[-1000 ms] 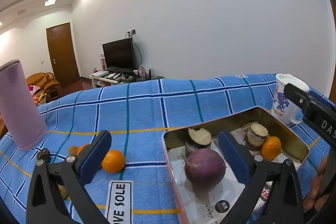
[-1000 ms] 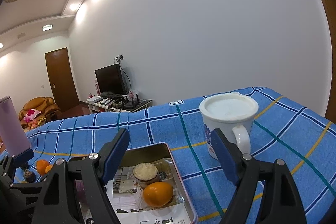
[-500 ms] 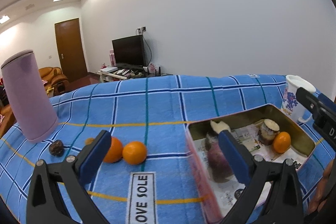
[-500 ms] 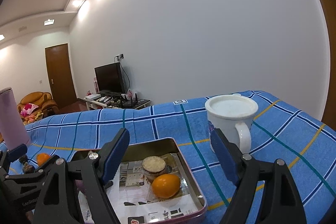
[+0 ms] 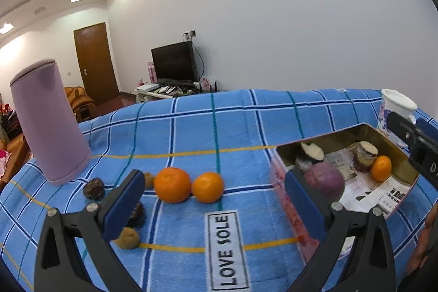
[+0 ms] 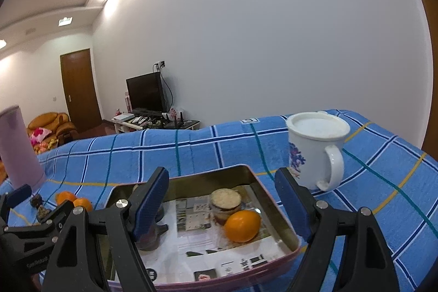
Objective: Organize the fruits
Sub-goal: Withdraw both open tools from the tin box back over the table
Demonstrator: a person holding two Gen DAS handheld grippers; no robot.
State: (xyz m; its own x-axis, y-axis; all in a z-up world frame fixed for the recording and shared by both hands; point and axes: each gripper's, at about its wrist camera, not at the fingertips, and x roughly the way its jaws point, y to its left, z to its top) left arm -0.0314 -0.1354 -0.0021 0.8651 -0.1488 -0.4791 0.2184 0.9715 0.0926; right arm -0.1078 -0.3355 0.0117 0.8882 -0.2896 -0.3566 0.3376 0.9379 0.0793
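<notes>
Fruit lies scattered on a blue checked cloth [image 5: 191, 127] in the left wrist view. The left gripper [image 5: 213, 199] hangs above it with its jaws spread wide and nothing between the pads. Two oranges [image 5: 172, 184] sit touching side by side just ahead of the gripper, the right one [image 5: 208, 187] beside a teal stripe. To their left lie small dark and brown fruits [image 5: 93, 188], one partly hidden behind the left finger [image 5: 123, 207], another brownish one [image 5: 127, 238] nearer the camera. A tall lilac cylinder [image 5: 50, 122] stands upright behind them. On the right sits a metal tin [image 5: 284, 190] lined with printed paper; inside are a purple round fruit [image 5: 324, 181], a cut piece with a pale face [image 5: 312, 151], a second cut piece [image 5: 366, 155] and a third orange [image 5: 382, 168]. A white mug [image 5: 395, 106] stands behind the tin, partly covered by the other gripper's black frame. A "LOVE SOLE" label [image 5: 225, 251] is sewn to the cloth.

In the right wrist view, the right gripper [image 6: 221, 204] hovers over the tin [image 6: 276, 210], jaws well apart and gripping nothing. Between its fingers show the orange [image 6: 242, 225] touching the cut piece [image 6: 225, 203]. The mug [image 6: 317, 149] stands upright just behind the tin's far right corner. Far left, the two loose oranges [image 6: 72, 199] lie near the lilac cylinder [image 6: 19, 147].
</notes>
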